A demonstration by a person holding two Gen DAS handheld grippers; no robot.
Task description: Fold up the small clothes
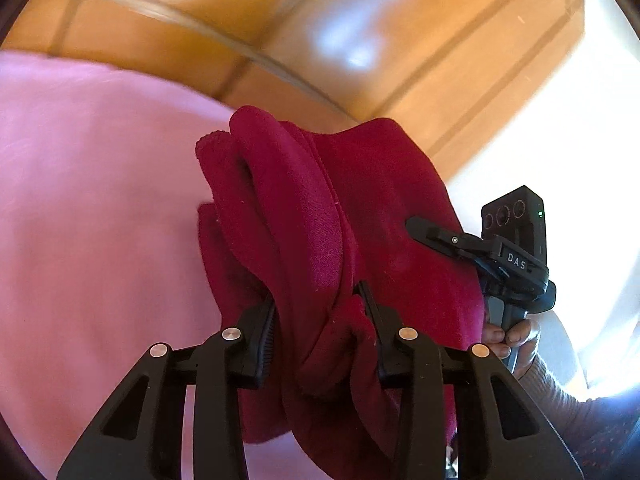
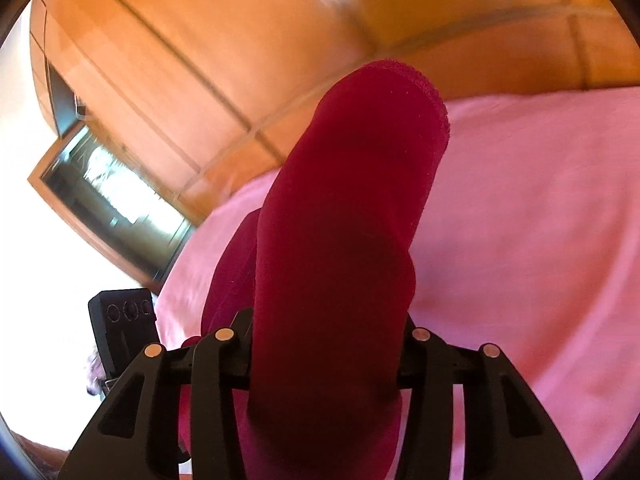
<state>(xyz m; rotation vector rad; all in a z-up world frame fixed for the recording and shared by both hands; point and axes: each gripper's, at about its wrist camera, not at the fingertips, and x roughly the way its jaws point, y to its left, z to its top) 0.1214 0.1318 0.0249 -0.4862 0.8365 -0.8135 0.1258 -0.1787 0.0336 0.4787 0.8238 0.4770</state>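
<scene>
A dark red fleece garment [image 1: 320,216] hangs bunched in the air over a pink bedsheet [image 1: 88,200]. My left gripper [image 1: 320,320] is shut on a thick fold of it, cloth spilling over both fingers. My right gripper [image 2: 326,344] is shut on another part of the same red garment [image 2: 352,200], which stands up between its fingers and hides their tips. In the left wrist view the right gripper [image 1: 424,228] shows at the right, pressed against the cloth's edge, held by a hand.
The pink bedsheet [image 2: 540,220] covers the surface below. An orange-brown wooden wardrobe [image 1: 360,40] stands behind. A wood-framed mirror or window [image 2: 108,196] is at the left. Bright white light fills the right side in the left wrist view.
</scene>
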